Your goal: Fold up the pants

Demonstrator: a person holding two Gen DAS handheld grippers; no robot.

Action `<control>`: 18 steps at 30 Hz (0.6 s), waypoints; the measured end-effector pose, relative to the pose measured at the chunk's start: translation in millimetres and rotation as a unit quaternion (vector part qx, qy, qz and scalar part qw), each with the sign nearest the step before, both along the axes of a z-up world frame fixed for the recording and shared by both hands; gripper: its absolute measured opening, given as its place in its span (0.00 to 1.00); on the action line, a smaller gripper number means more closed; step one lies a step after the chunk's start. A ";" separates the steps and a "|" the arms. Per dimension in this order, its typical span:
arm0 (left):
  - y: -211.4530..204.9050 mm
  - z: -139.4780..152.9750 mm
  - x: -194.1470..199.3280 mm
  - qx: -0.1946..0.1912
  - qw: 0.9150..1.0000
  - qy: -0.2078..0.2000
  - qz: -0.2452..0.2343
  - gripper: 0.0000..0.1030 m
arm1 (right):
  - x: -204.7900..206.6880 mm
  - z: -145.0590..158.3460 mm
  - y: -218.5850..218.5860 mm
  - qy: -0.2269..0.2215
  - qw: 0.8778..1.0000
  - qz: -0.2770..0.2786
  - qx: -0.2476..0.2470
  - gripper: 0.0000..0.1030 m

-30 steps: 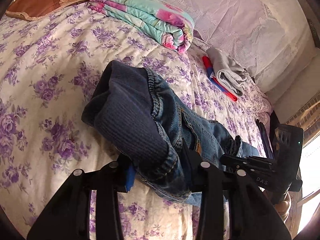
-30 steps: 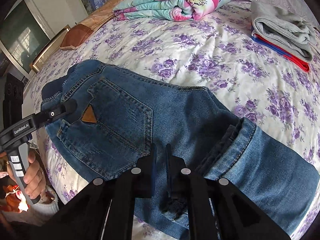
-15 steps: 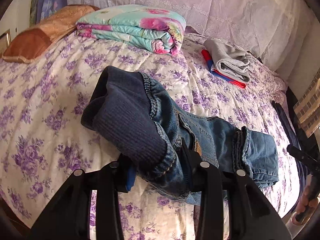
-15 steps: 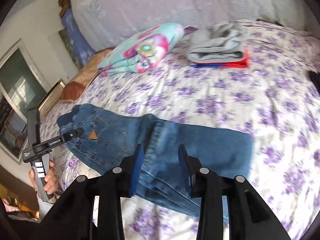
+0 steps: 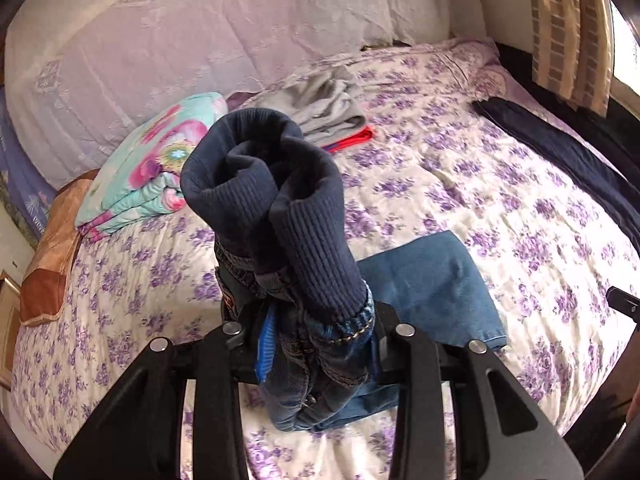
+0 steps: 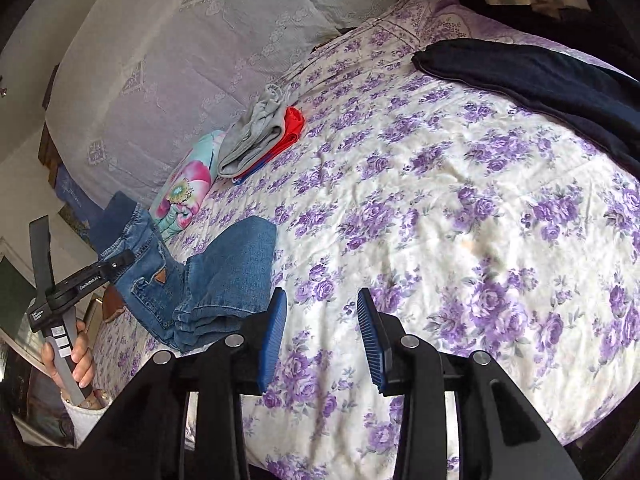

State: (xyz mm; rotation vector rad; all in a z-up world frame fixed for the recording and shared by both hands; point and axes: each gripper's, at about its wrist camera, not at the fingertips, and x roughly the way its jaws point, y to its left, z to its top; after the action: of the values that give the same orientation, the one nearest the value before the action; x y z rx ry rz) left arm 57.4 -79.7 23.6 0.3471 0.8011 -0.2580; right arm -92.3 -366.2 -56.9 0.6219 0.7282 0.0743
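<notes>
Pinching jeans [image 5: 320,344] waistband in left gripper [image 5: 320,354], we held it above bedspread [image 6: 460,220]; right gripper [image 6: 322,332] spread, empty.

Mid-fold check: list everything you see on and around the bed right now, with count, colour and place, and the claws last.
jeans: one, blue denim with navy ribbed waistband, waist end lifted, legs lying on the bed
bedspread: one, cream with purple flowers, covering the bed
folded quilt: one, teal and pink floral, near the headboard
folded grey garment: one, on top of a red one
dark garment: one, navy, far edge of the bed
brown pillow: one, bed corner
left claw: clamped on the jeans' waist
right claw: jaws apart, nothing between them
hand: one, gripping the left claw's handle
</notes>
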 end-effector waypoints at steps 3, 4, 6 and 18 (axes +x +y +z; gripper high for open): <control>-43.9 -22.0 -2.0 0.026 0.999 0.023 -0.031 0.32 | -1.4 -4.7 -4.5 -0.002 1.000 0.000 0.006 0.37; -58.0 -30.5 -3.5 0.037 0.998 0.031 -0.041 0.32 | -1.3 -6.5 -5.2 -0.001 1.000 0.001 0.009 0.37; -85.4 -49.7 -2.8 0.049 0.996 0.056 -0.056 0.44 | 1.9 -12.2 -5.0 0.002 1.000 0.006 0.014 0.37; -56.3 -7.7 -26.7 -0.092 0.985 0.093 -0.109 0.88 | 50.1 -12.2 19.5 0.033 0.997 0.065 -0.006 0.38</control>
State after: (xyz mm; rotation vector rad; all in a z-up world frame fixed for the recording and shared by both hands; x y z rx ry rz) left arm 30.7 -136.0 15.9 0.2369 0.9158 -0.5719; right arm -42.2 -346.6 -69.1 0.5681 0.8321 0.1698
